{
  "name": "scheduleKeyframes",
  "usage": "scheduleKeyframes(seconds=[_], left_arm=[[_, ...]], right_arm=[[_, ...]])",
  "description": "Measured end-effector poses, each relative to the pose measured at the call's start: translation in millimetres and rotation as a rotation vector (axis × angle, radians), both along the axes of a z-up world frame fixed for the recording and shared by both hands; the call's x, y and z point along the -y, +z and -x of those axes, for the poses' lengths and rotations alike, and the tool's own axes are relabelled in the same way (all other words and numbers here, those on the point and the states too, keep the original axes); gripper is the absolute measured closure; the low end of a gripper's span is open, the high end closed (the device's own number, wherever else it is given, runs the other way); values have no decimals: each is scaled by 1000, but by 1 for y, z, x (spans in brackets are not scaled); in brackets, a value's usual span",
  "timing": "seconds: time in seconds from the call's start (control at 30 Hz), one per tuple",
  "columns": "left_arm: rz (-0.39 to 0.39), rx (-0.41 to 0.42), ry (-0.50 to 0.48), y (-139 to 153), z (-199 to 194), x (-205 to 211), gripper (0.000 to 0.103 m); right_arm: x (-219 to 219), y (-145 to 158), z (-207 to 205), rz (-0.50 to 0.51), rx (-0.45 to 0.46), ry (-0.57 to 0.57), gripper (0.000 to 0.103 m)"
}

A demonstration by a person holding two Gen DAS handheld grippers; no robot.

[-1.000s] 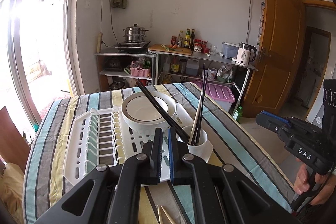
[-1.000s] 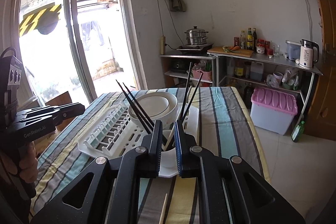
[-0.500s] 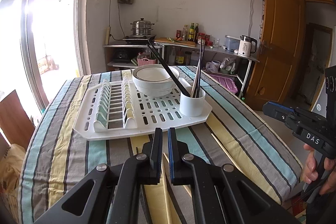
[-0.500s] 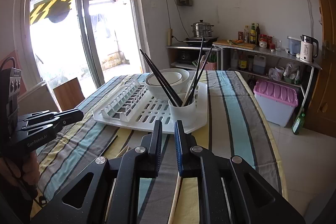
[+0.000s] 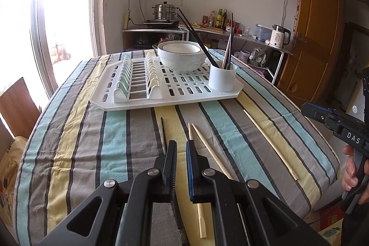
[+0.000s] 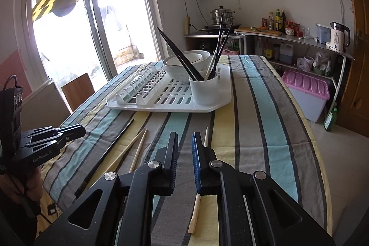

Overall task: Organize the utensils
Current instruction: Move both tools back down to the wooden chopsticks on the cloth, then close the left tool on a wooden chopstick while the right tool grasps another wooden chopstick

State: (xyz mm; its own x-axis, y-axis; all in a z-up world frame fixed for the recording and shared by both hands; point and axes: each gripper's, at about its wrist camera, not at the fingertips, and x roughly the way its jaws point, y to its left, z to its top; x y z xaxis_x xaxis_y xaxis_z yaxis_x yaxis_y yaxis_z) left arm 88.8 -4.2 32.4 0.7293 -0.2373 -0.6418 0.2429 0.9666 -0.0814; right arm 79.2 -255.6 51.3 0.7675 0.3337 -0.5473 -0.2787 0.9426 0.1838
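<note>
Nearest in the left wrist view, the left gripper hangs over the near part of the striped table, its fingers drawn close with only a narrow gap and nothing between them. Just past its tips lie a dark chopstick and two pale wooden chopsticks that cross near their far ends. To the right, well apart from those, a single wooden chopstick lies at a slant. At the right edge the right gripper is in sight, a hand on its handle; in its own view its fingers also stand nearly together, empty, above the table, with the single wooden chopstick running beneath the right finger.

Farther back sits a white dish rack. On its near right corner stands a white utensil cup with black chopsticks and lighter ones leaning out of it. Behind the cup rests a white bowl, also on the rack.
</note>
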Motion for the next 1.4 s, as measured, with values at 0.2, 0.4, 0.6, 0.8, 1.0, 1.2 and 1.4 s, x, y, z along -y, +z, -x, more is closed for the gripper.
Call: scheduleKeyframes(seconds=[0.2,0.4,0.6,0.8,1.0,1.2,1.4], left_arm=[[-5,-44,-13,-13,-12,6,88],[-24,-116,-21,-31,-32,13,88],[-53,-164,-42,-41,-54,24,88],[-75,-221,-63,-51,-78,37,88],[-92,-261,-61,-60,-95,44,88],[-121,-257,-62,-61,-103,49,88],[-163,-234,-72,-62,-108,57,88]], right_arm=[[-2,-8,-8,9,-28,1,91],[-4,-20,-22,20,-69,8,90],[-5,-32,-42,31,-119,18,90],[-6,-48,-69,59,-198,22,90],[-12,-59,-90,119,-240,29,90],[-18,-65,-105,154,-265,39,90],[-21,-72,-115,181,-294,38,90]])
